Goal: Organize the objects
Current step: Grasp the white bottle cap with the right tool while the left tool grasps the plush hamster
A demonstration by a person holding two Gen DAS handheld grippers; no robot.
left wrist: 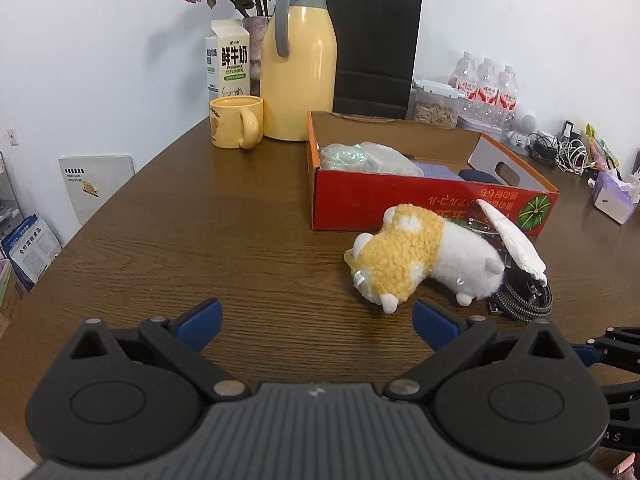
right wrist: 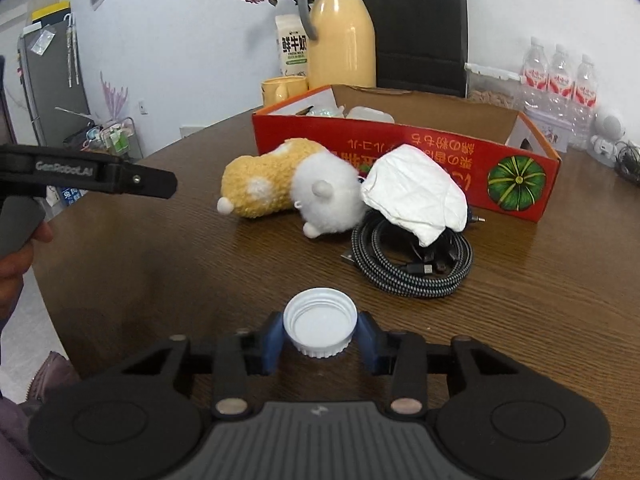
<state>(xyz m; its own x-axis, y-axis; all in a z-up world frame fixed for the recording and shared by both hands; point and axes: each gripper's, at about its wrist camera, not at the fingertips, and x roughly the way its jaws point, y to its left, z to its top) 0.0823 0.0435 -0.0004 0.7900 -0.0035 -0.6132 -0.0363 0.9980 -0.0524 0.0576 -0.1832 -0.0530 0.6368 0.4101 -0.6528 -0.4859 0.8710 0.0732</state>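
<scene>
Bare table [left wrist: 208, 240] lies open leftward; plush toy [right wrist: 288, 188] and coiled cable [right wrist: 412, 264] block the red box [right wrist: 400, 148].

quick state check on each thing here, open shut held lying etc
right tool: shut on white cap
white cap: open side up
left tool: open, empty
red box: open, partly filled
plush toy: lying on its side
braided cable: coiled
yellow jug: lid shut

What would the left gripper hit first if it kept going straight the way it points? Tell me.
Probably bare table first: the left gripper, open and empty, points down at the wood. The plush toy lies just right of that line and may brush its right finger, though depth is hard to judge.
</scene>
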